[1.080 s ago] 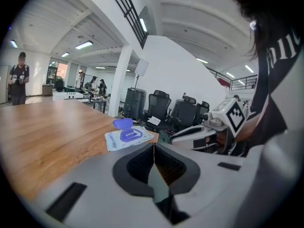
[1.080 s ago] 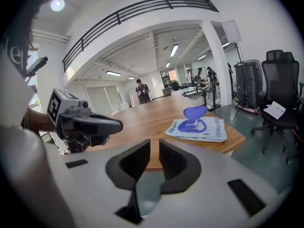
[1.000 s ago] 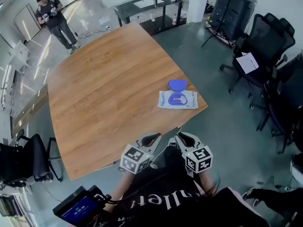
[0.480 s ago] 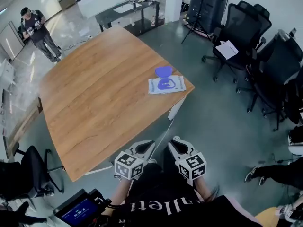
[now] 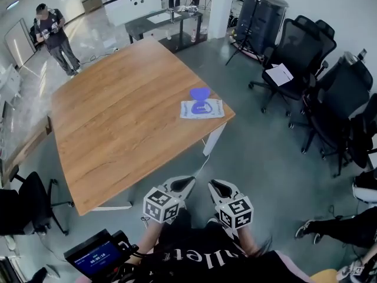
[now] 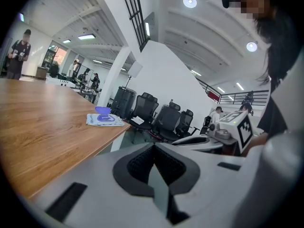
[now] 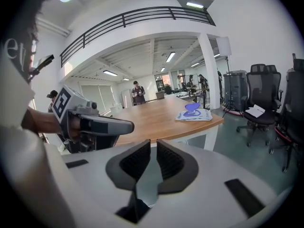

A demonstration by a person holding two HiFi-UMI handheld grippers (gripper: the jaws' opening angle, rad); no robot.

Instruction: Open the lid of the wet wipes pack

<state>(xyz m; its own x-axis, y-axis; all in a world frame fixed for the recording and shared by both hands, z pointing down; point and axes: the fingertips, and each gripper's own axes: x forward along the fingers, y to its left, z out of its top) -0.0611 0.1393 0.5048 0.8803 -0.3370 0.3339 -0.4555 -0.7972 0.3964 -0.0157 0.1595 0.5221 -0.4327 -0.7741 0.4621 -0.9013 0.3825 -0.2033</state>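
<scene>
The wet wipes pack (image 5: 203,109) lies flat near the right corner of the wooden table (image 5: 118,122), its blue lid (image 5: 199,93) flipped up and open at the far side. The left gripper view shows the pack (image 6: 104,120) small and far off, as does the right gripper view (image 7: 194,115). My left gripper (image 5: 186,182) and right gripper (image 5: 215,186) hang side by side close to my body, off the table's near edge and well short of the pack. Both are shut with nothing between the jaws. Each shows in the other's view: right gripper (image 6: 213,139), left gripper (image 7: 97,125).
Black office chairs (image 5: 306,52) stand on the grey floor to the right, one holding a sheet of paper (image 5: 279,74). A person (image 5: 54,35) stands beyond the table's far left corner. A dark table (image 5: 162,19) is behind. A device with a blue screen (image 5: 97,255) hangs at my lower left.
The view has drawn back from the table, so the pack now lies farther away. Both grippers stay shut near my body, now off the table's edge.
</scene>
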